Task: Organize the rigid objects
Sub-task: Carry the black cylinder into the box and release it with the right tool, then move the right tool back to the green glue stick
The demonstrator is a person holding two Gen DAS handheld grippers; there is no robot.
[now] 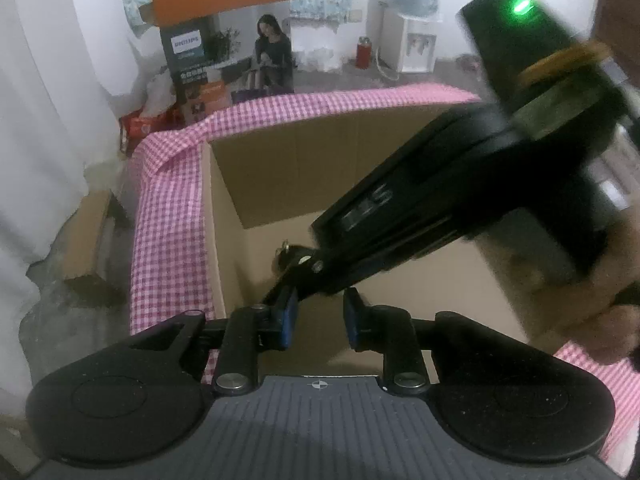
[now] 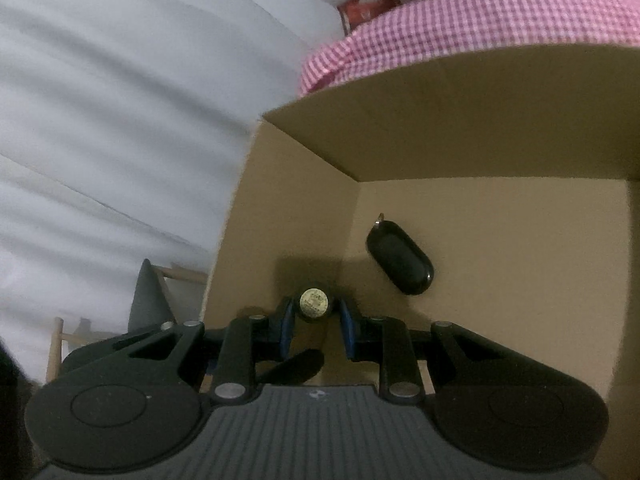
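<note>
Low in the frame, the right gripper point(image 2: 314, 322) is gripping a small dark gold-capped object point(image 2: 314, 303) over the cardboard box point(image 2: 460, 128), apparently for dropping beside the key fob point(image 2: 400, 258); the left gripper point(image 1: 318, 320) is nearly shut, holding nothing.

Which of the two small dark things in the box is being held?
The round-capped one, gripped by the right gripper. The oval black key fob lies loose on the cardboard box floor.
</note>
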